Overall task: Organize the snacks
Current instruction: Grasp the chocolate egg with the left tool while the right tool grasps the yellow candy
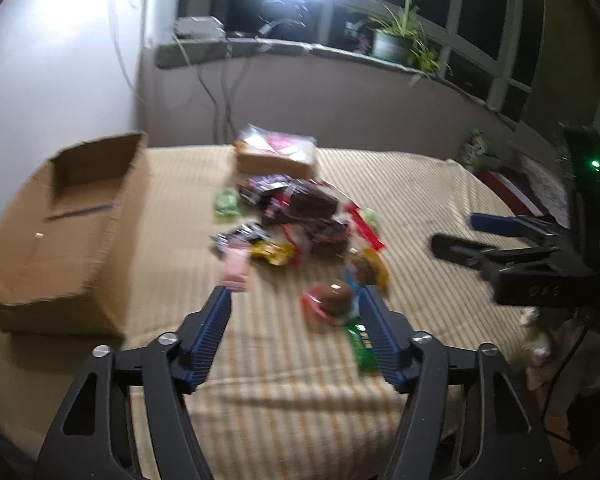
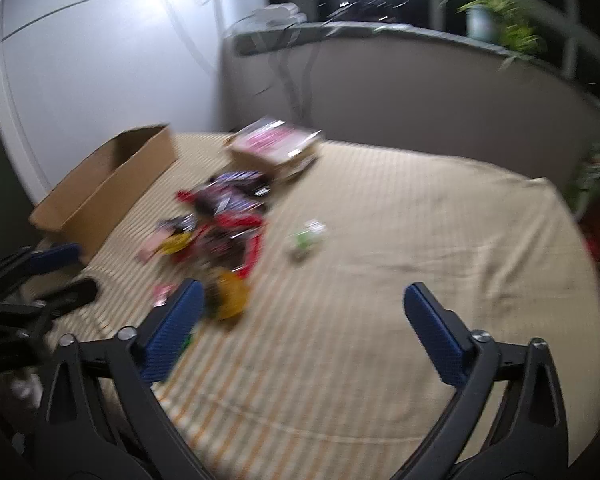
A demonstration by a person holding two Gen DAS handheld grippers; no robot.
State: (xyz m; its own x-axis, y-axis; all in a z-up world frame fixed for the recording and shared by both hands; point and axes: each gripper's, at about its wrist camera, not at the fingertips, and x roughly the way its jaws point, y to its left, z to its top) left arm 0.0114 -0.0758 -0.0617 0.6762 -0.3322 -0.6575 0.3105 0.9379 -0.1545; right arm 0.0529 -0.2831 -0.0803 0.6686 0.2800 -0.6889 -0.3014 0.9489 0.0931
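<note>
The left gripper [image 1: 294, 296] hangs spread wide and empty above the striped tablecloth [image 1: 400, 192], its 2 blue pads flanking a round brown snack [image 1: 334, 294] at the near end of the snack pile [image 1: 296, 216]. The right gripper [image 2: 300, 300] is also spread wide and holds nothing (both views are blurred). An open cardboard box [image 1: 72, 216] sits left of the pile, a smaller box [image 1: 276, 156] behind it.

bed cover [image 1: 380, 184]: beige, pale stripes | open box [image 1: 60, 240]: plain brown cardboard | snack pile [image 1: 300, 216]: dark maroon, red, yellow, pink, green wrappers | left tongs [image 1: 296, 304]: black arms, blue ribbed pads | right tongs [image 2: 300, 304]: black, blue pads
</note>
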